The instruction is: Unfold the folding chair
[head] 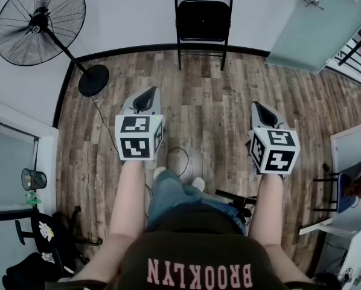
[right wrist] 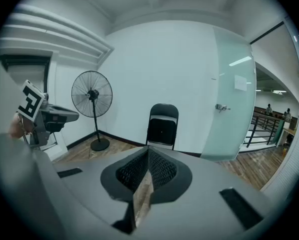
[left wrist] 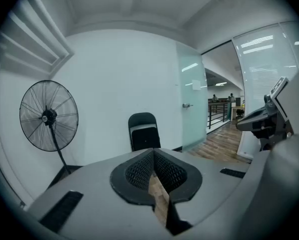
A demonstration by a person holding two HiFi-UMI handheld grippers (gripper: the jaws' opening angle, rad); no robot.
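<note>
Head view, with both gripper views: I am standing on the wooden floor (head: 217, 101) and holding my two forearms (head: 129, 204) out ahead of me, roughly parallel and apart from each other. I am carrying the left gripper (head: 146, 96) and the right gripper (head: 257, 106) at about the same height. Each is pointing forward and tipping a little downward, its marker cube (head: 139, 136) facing up toward the camera.

Left gripper view: I am holding its fingers (left wrist: 137, 171) clenched together, pad against pad, grasping nothing; only a sliver of floor is showing below the closed tips.

Right gripper view: I am likewise pressing its fingers (right wrist: 132, 171) shut on nothing.

The folding chair (head: 203, 17) is standing upright against the white wall (head: 138, 11), straight ahead and well apart from both grippers. It is sitting between the pedestal fan (head: 40, 20) at the left and the frosted glass door (head: 313, 29) at the right. Its seat panel is appearing to lie flat up against the frame, so the chair is looking folded. Neither gripper is touching it.
</note>
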